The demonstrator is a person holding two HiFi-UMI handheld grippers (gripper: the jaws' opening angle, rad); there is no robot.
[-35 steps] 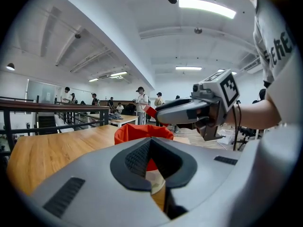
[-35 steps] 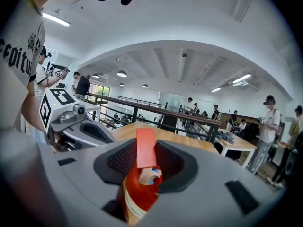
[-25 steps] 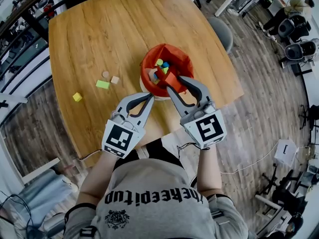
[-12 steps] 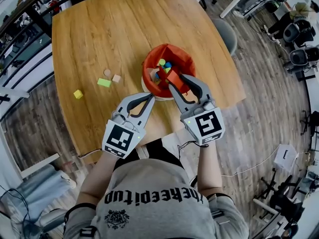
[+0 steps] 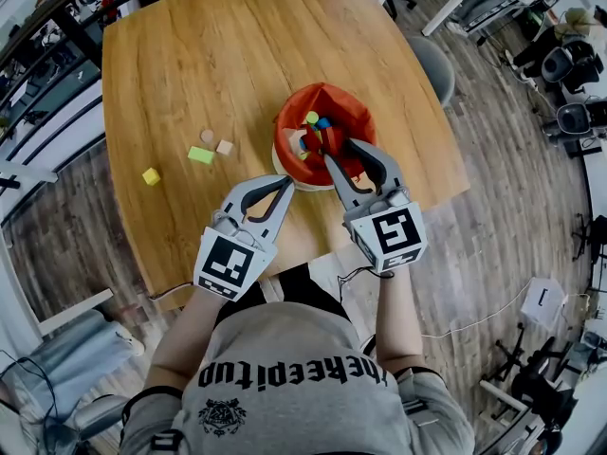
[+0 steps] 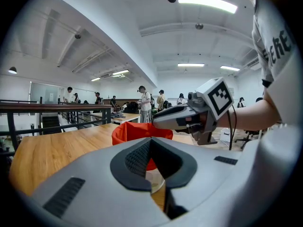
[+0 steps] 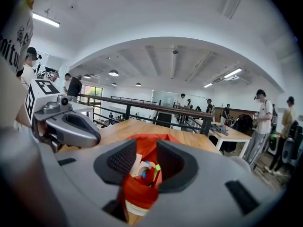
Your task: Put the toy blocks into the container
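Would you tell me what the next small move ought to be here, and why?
Probably lift the right gripper off the red container and swing it left toward the green block. Its jaws stand open and empty over the container, while the green block, a yellow cube, a tan block and a smaller tan piece lie on the table.

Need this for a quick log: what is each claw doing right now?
Left claw: closed, empty.
Right claw: open, holding nothing, over the red container.
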